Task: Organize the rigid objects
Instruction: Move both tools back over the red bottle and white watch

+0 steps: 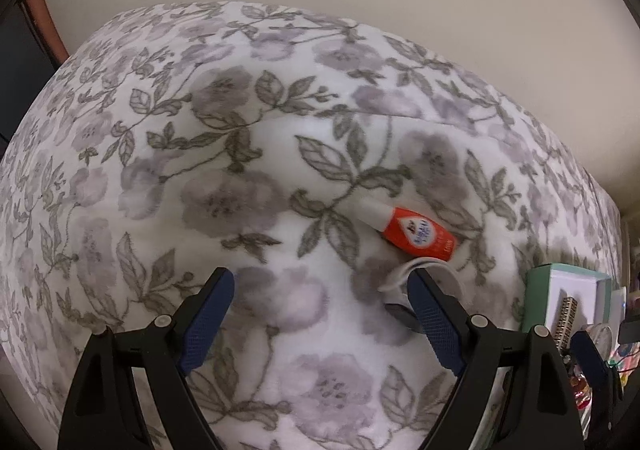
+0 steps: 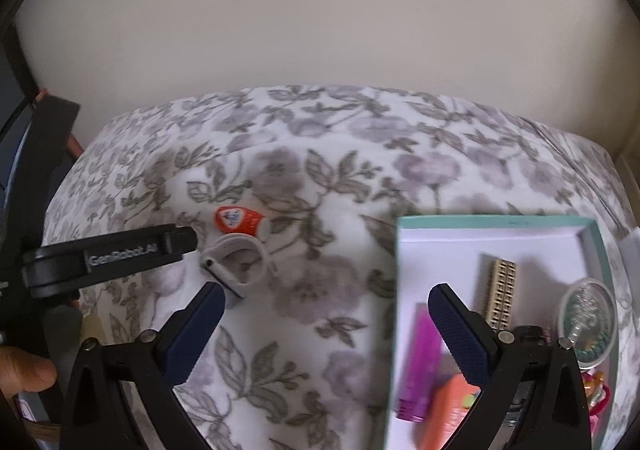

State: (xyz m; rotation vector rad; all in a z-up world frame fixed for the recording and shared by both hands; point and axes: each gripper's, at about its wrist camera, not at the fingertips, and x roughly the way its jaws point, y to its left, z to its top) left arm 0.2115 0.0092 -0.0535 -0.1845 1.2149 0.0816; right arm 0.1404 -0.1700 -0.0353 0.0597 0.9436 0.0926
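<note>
- The left hand-held gripper (image 1: 320, 314) was held apart, lower centre, angled toward the orange tube (image 1: 416, 232) left unsorted on the bed (image 1: 160, 170).
- The right hand-held gripper (image 2: 326, 326) was spread empty beside the box (image 2: 480, 221), lower right, where sorted items were gathered.

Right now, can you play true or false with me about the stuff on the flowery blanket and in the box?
1. The orange glue bottle lies on the flowery blanket. True.
2. The white watch is inside the box. False: it lies on the blanket beside the glue bottle, outside the teal box.
3. The left gripper is squeezing the bottle. False: its jaws are wide open and empty.
4. A purple tube lies in the box. True.
5. The right gripper holds the gold comb-like piece. False: it is open and holds nothing.
</note>
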